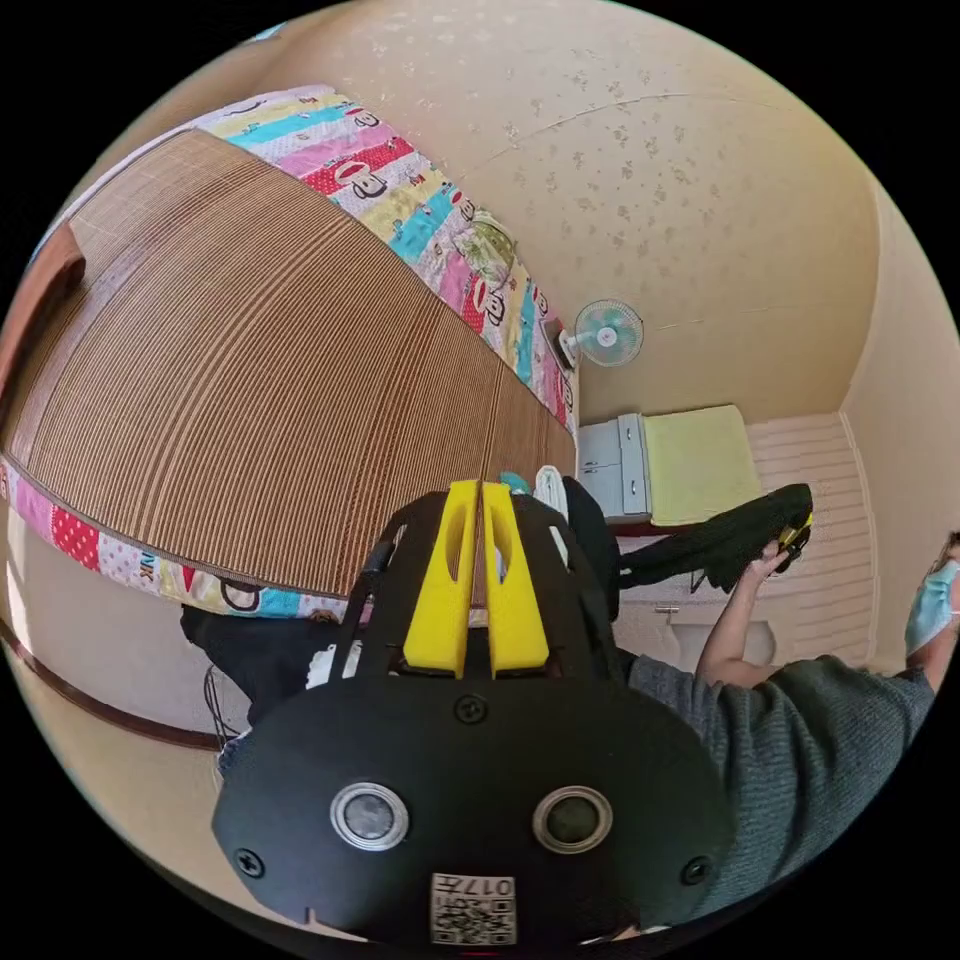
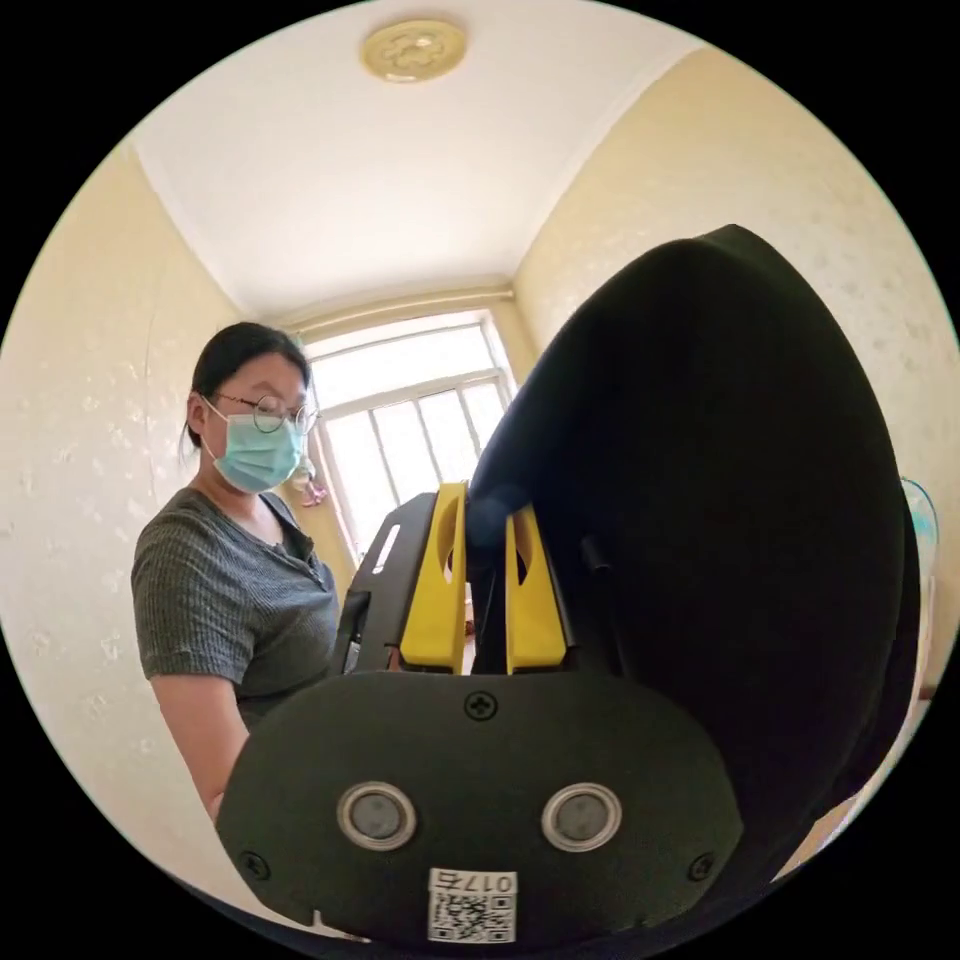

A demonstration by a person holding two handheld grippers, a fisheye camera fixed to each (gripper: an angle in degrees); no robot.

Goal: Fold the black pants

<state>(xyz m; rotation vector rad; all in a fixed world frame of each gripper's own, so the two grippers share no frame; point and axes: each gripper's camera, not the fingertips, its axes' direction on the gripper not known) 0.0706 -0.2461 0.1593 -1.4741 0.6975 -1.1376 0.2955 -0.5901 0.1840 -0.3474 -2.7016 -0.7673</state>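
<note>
Right gripper view: black pants (image 2: 720, 520) bulge up from between the jaws and hide the wall beyond them; the cloth's far end is cut off at the frame edge. Left gripper view: right gripper (image 1: 795, 535), far off the jaws' side, too small to judge.

A bed (image 1: 120, 560) carries a brown woven mat (image 1: 250, 400) across most of its top. A colourful striped cartoon sheet (image 1: 420, 200) lies under the mat, showing along its edges.

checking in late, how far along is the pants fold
Barely begun. The right hand-held gripper is shut on the black pants, held up in the air. The left hand-held gripper has its jaws together. No fold shows; laying them on the woven mat and folding remain.
</note>
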